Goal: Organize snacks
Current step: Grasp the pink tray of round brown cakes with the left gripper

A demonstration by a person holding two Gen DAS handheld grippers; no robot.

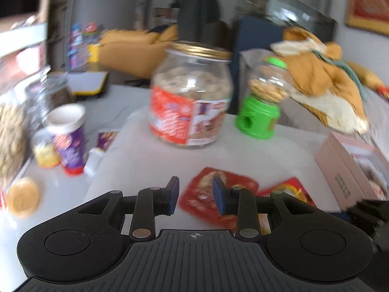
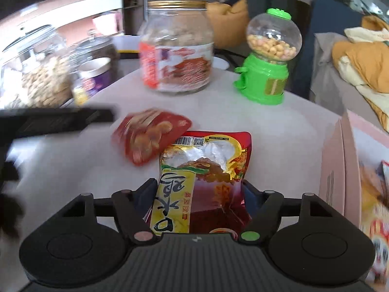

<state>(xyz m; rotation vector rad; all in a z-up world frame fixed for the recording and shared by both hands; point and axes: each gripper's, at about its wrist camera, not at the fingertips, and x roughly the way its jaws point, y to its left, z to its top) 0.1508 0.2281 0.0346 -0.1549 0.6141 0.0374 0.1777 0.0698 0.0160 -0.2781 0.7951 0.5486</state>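
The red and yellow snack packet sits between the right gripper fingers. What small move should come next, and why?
Probably close the right gripper fully on the red and yellow snack packet. It already lies between both fingers, and the pink box stands beside it.

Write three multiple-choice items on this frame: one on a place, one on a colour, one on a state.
1. Where is the dispenser relative to the jar in the right wrist view?
A. Right of it
B. Left of it
C. On top of it

2. What colour is the dispenser's base?
A. Blue
B. Green
C. White

3. What is between the right gripper's fingers?
A. Nothing
B. The jar
C. A red and yellow packet

Key: 1 A, it stands right of the jar; 2 B, base and cap are green; 3 C, the packet fills the gap.
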